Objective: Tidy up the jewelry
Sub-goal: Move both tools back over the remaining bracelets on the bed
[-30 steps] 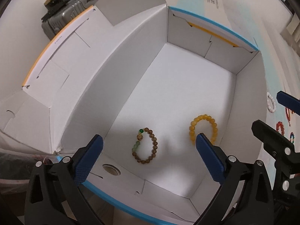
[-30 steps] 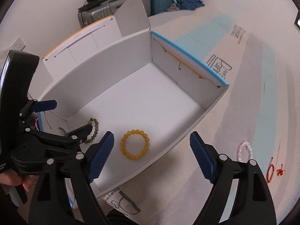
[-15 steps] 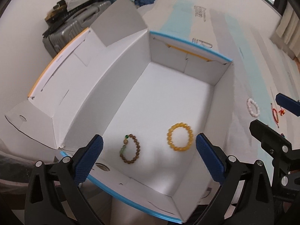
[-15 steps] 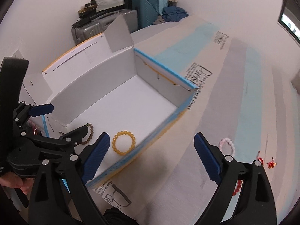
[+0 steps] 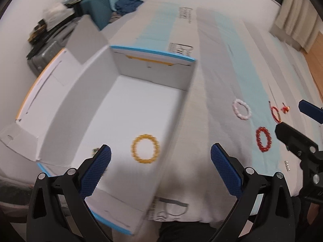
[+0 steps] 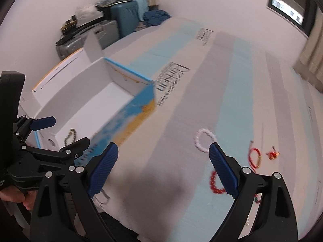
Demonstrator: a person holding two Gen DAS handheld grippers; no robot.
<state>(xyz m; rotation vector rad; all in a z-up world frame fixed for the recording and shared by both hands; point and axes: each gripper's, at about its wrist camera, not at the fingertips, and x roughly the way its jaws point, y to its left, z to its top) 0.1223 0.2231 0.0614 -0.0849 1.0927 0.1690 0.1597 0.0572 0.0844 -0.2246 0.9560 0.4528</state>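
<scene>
Left wrist: yellow bracelet (image 5: 145, 148) flat in box (image 5: 153, 76); both claws wide, empty.

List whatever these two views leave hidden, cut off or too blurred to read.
- Brown bracelet: left wrist view, mostly behind the left gripper.
- Red bracelet: right wrist view, partly behind the right gripper.
- Small red charm: both views, too blurred to identify.
- Printed lettering on the mat: smeared, unreadable.
</scene>
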